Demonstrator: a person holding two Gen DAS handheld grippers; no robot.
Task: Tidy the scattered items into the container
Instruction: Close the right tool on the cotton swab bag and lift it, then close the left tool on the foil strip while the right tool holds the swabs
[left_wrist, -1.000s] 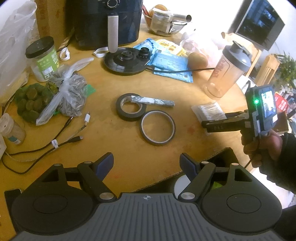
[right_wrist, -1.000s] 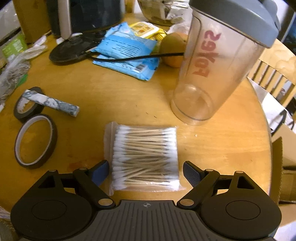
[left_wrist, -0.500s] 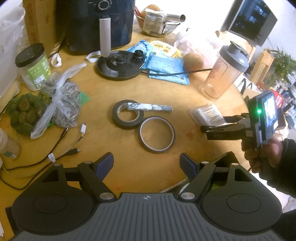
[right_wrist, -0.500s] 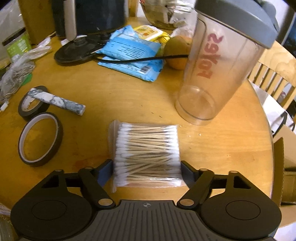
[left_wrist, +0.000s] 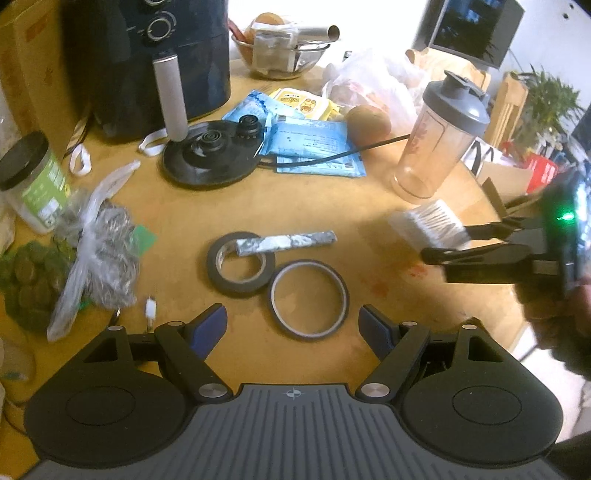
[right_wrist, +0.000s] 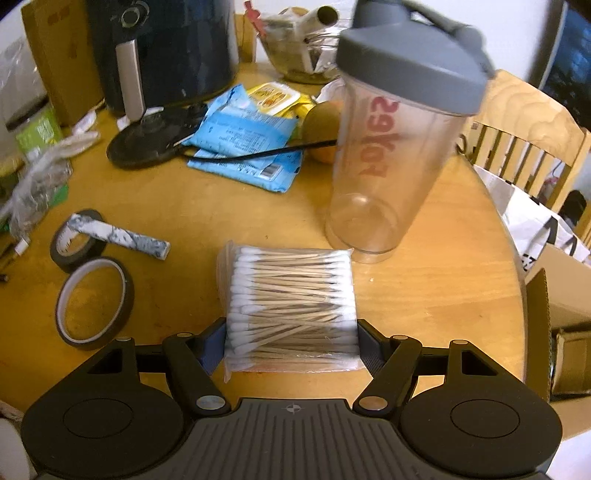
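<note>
The bag of cotton swabs (right_wrist: 291, 306) is held between the two jaws of the right gripper (right_wrist: 291, 341). The jaws are pressed against the bag's two sides, near its back end. Most of the bag sticks out in front of the jaws. In the left wrist view the bag (left_wrist: 428, 225) is seen tipped up, so it seems to be lifted a little off the table (right_wrist: 424, 295).

The bag is thin and slippery. It could be squashed, or it could slide out forward, because only its back end is pinched. The shaker cup (right_wrist: 399, 155) stands just ahead of the bag, a bit to the right. It could be bumped and knocked over if the bag is swung that way.

The left gripper (left_wrist: 293, 323) is held with its jaws wide apart and nothing between them. The thin tape ring (left_wrist: 308, 297) lies just ahead of these jaws. The cardboard box (right_wrist: 565, 314) is seen off to the right of the right jaws, past the table edge. It is probably the container.
</note>
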